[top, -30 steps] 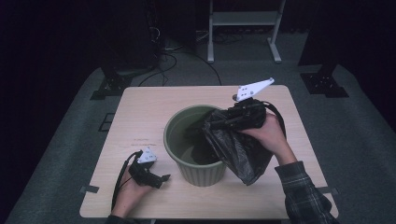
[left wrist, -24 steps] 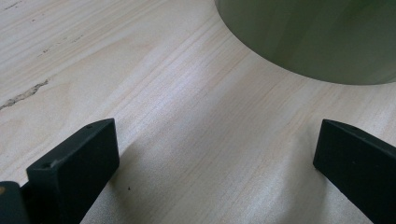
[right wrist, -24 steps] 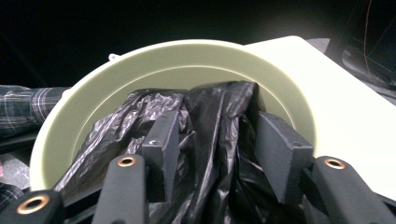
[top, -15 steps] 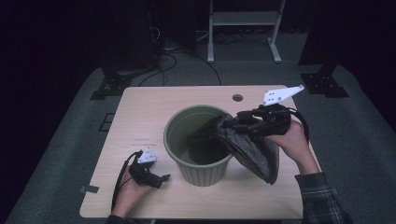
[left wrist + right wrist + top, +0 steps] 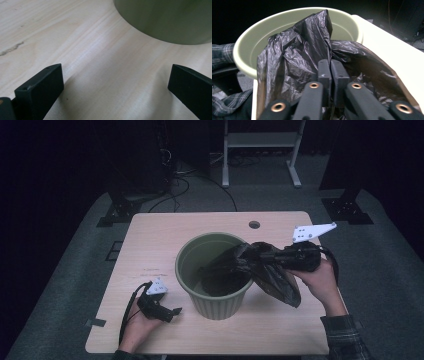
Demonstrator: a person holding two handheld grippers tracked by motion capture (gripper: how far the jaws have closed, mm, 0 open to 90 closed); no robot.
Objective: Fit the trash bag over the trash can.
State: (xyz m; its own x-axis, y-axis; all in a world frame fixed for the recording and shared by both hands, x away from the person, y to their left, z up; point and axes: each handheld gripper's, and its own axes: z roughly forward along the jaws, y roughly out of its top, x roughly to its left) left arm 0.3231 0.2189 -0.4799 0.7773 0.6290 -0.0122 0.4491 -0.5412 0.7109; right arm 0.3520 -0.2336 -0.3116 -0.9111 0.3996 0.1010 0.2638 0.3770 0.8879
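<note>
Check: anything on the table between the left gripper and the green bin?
Nothing. Bare wood lies between the open left gripper and the green bin in the left gripper view; the high view agrees.

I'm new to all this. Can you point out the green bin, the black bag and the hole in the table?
green bin (image 5: 186, 265), high view, left rim.
black bag (image 5: 280, 279), high view, hanging outside part.
hole (image 5: 254, 225), high view, its middle.

A light wooden table (image 5: 165, 245) has a small round hole (image 5: 254, 225) near its far edge. Behind it, a white metal stand (image 5: 260, 150) and black cables (image 5: 200, 177) are on the grey floor (image 5: 75, 270).
</note>
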